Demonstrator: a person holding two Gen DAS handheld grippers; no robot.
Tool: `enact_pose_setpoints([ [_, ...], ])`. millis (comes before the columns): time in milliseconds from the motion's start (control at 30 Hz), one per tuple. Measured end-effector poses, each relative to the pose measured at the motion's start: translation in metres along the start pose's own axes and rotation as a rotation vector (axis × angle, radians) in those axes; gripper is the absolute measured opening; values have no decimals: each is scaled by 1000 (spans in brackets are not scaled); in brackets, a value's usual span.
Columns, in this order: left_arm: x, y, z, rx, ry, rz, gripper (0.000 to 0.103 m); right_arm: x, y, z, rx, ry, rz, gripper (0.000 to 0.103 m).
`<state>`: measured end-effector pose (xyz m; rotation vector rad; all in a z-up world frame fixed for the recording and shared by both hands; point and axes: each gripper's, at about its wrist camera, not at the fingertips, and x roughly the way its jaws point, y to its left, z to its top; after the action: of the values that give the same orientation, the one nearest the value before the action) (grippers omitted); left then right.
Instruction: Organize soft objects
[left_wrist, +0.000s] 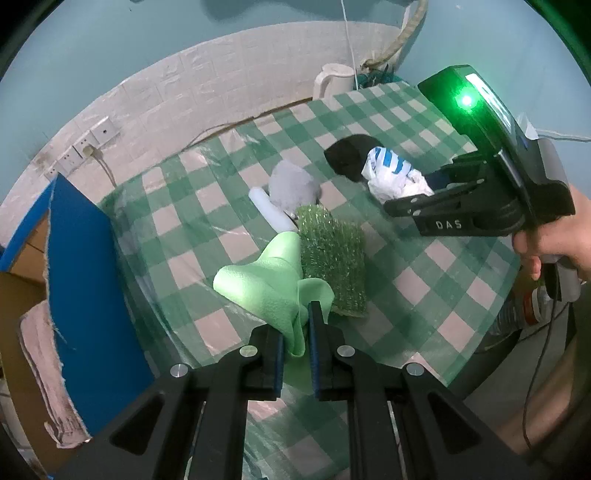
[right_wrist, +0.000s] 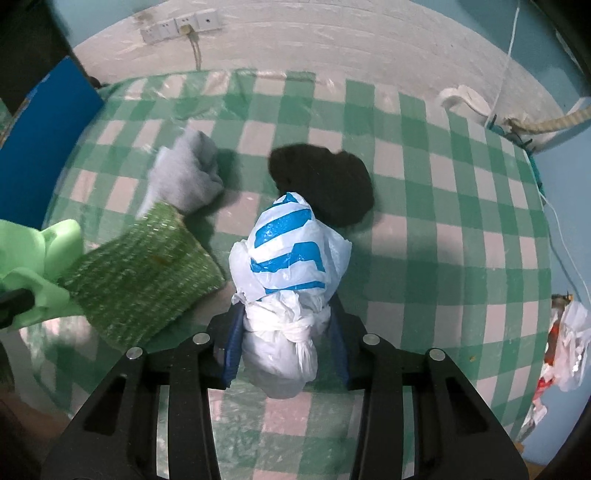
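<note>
On checkered tablecloth (right_wrist: 424, 236): five soft items. Left gripper (left_wrist: 297, 332) jaws clamped on light green cloth (left_wrist: 258, 280), one corner lifted. Right gripper (right_wrist: 286, 332) jaws pressed around knotted white-blue plastic bag (right_wrist: 288, 266). One green mesh pad (right_wrist: 144, 273) between them; one grey bundle (right_wrist: 188, 177), one black bundle (right_wrist: 325, 181) behind.

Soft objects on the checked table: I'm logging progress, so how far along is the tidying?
Early, it seems. Nothing visibly sorted yet. In hand: the left gripper pinches the light green cloth; the right gripper straddles the knotted plastic bag, grip unclear. Left on the table: the grey bundle, black cloth, green mesh pad and white roll.
</note>
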<state>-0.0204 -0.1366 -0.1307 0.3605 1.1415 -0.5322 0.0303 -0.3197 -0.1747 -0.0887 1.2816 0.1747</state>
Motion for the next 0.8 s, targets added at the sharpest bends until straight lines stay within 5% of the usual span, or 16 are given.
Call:
enact_pose_setpoints([
  [800, -47, 13, 0, -16, -133, 89, 11, -54, 42, 2, -71, -72, 46, 39],
])
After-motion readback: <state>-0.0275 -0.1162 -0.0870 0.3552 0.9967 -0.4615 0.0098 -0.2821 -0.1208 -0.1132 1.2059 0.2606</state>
